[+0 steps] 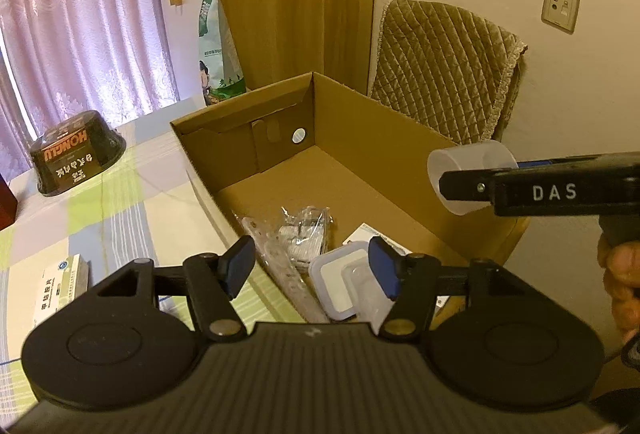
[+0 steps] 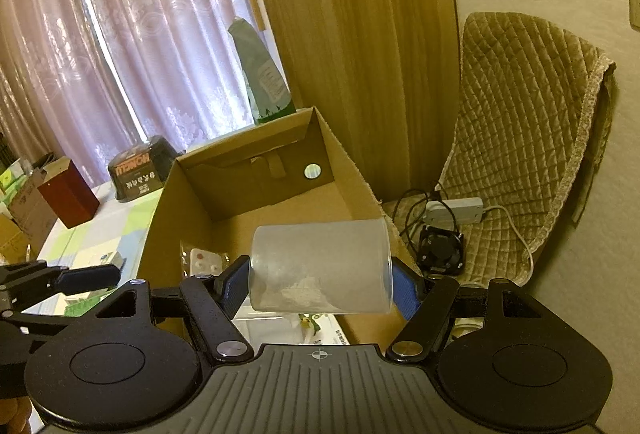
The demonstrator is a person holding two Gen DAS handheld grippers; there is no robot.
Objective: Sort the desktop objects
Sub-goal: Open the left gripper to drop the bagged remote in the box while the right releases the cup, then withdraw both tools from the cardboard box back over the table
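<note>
A frosted plastic cup (image 2: 320, 266) lies sideways between the pads of my right gripper (image 2: 320, 284), which is shut on it above the open cardboard box (image 2: 336, 149). In the left wrist view the same cup (image 1: 464, 173) hangs over the box's right wall (image 1: 400, 125). My left gripper (image 1: 312, 270) stands open with nothing in it, over the box's near left edge. Inside the box lie a plastic bag of small parts (image 1: 300, 238), a white lidded container (image 1: 344, 282) and a clear ruler-like strip (image 1: 280, 270).
A checked tablecloth (image 1: 112, 201) covers the table left of the box. On it sit a black bowl pack (image 1: 76, 153) and a white medicine box (image 1: 60, 286). A quilted chair (image 1: 444, 65) stands behind the box; a power strip (image 2: 452, 209) rests on its seat.
</note>
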